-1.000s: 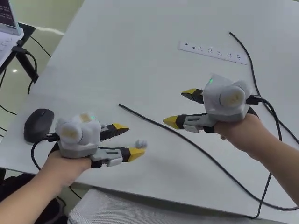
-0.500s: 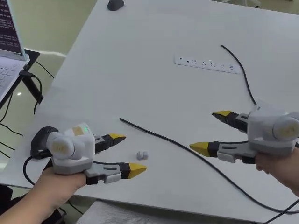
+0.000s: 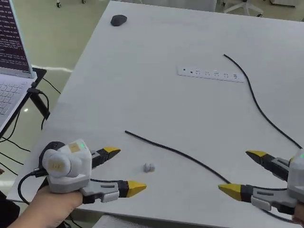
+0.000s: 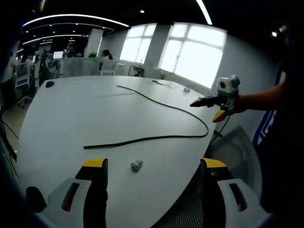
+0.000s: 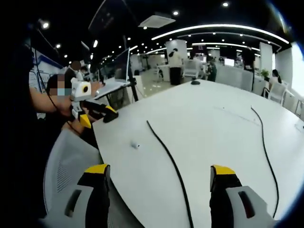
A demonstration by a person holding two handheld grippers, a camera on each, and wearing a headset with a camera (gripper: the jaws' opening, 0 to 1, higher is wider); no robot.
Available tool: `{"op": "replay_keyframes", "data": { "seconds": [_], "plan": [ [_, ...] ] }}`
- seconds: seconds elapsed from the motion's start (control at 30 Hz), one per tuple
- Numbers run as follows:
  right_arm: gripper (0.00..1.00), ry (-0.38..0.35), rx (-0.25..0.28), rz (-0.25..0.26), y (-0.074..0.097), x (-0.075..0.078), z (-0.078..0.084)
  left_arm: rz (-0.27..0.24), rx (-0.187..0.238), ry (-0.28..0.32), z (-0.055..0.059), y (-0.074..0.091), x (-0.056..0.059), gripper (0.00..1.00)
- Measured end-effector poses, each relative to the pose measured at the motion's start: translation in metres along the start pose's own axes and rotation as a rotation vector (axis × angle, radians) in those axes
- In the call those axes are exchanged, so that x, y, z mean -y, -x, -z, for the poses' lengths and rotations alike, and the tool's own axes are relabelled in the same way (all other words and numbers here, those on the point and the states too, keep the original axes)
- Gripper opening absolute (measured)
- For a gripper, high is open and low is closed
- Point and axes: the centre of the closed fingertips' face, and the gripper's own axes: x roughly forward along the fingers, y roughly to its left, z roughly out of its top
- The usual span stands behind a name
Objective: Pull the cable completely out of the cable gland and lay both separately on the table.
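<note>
While two handheld grippers are hovering over the near edge of the white table [image 3: 142, 71], the small grey cable gland [image 3: 148, 167] is lying alone on the tabletop. It is lying apart from the black cable [image 3: 180, 153], which is stretching loose across the surface just beyond it, one free end lying up and to the left of the gland. The left gripper [image 3: 128, 169] is sitting just left of the gland, its yellow-tipped jaws spread wide and holding nothing. In the left gripper view the gland is showing between the two tips, touching neither. The right gripper [image 3: 240, 172] is hanging well to the right, jaws likewise apart and empty — the cable is passing below them. Farther back, a white power strip [image 3: 211, 74] is lying flat, a dark mouse [image 3: 118, 20] is resting near the far corner, and a laptop [image 3: 9, 52] is glowing off the table's left side.
</note>
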Motion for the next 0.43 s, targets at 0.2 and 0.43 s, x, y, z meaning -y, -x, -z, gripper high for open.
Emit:
{"op": "replay_keyframes", "data": {
  "seconds": [0.2, 0.43],
  "plan": [
    [0.99, -0.001, -0.018, -0.035, -0.001, -0.002, 0.025, 0.000, -0.031, 0.015, 0.008, -0.001, 0.003, 0.87],
    [0.99, 0.038, -0.064, -0.066, 0.001, -0.005, 0.035, 0.013, -0.061, 0.002, 0.014, -0.003, 0.007, 0.93]
  ]
}}
